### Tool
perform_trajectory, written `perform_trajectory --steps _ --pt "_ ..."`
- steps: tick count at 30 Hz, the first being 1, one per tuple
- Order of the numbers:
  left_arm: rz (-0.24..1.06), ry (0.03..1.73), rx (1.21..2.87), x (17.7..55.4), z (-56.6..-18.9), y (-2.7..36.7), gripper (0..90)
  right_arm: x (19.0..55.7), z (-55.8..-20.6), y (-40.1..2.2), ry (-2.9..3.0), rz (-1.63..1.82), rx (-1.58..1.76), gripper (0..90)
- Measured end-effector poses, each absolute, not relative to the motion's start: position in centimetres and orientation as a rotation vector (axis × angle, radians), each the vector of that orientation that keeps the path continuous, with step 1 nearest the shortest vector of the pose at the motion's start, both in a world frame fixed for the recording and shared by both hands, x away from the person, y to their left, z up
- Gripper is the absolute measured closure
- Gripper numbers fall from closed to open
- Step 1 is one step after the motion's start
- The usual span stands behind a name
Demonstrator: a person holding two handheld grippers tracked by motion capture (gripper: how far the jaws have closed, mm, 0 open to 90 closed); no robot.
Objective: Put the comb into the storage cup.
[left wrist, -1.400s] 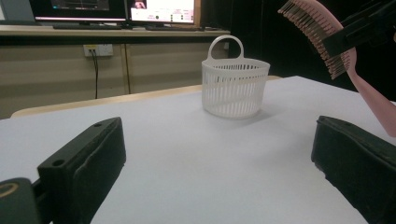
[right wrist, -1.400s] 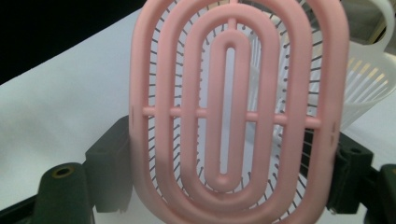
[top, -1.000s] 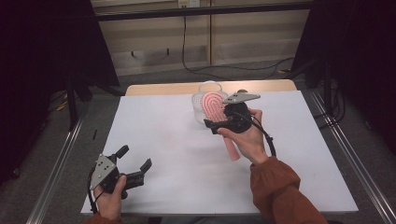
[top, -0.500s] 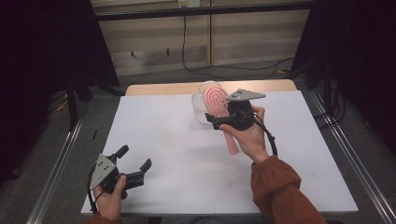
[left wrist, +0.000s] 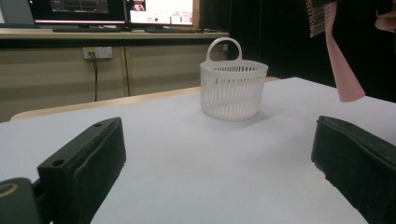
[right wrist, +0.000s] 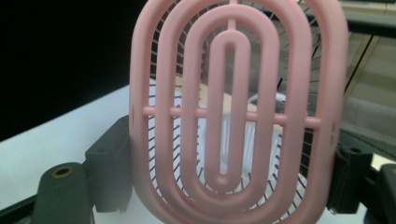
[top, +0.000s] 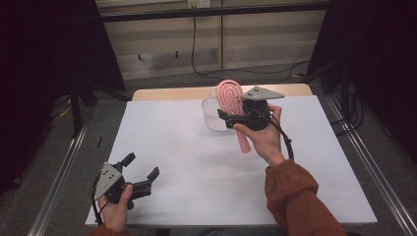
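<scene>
Pink hairbrush (right wrist: 233, 112) clamped in right hand-held gripper (top: 235, 116)

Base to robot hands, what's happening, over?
Right gripper clamps pink brush above white basket. Left gripper open, empty, low on table. Nothing blocking.

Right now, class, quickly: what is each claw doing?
Left claw: open, holding nothing, low over the white table.
Right claw: shut on the pink hairbrush, held above the white basket.
</scene>
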State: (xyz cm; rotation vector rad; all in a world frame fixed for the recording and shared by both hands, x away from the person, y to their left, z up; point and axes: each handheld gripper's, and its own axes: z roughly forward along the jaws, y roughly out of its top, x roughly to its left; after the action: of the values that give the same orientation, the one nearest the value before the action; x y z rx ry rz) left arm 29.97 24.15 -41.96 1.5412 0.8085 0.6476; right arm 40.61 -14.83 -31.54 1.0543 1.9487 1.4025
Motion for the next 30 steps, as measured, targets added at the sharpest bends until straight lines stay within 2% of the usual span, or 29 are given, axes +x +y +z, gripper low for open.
perform_trajectory --steps 30 --pt "0.647 0.807 1.545 30.0 -41.9 24.3 3.2 44.3 -28.5 -15.3 1.801 1.493 1.007 19.9"
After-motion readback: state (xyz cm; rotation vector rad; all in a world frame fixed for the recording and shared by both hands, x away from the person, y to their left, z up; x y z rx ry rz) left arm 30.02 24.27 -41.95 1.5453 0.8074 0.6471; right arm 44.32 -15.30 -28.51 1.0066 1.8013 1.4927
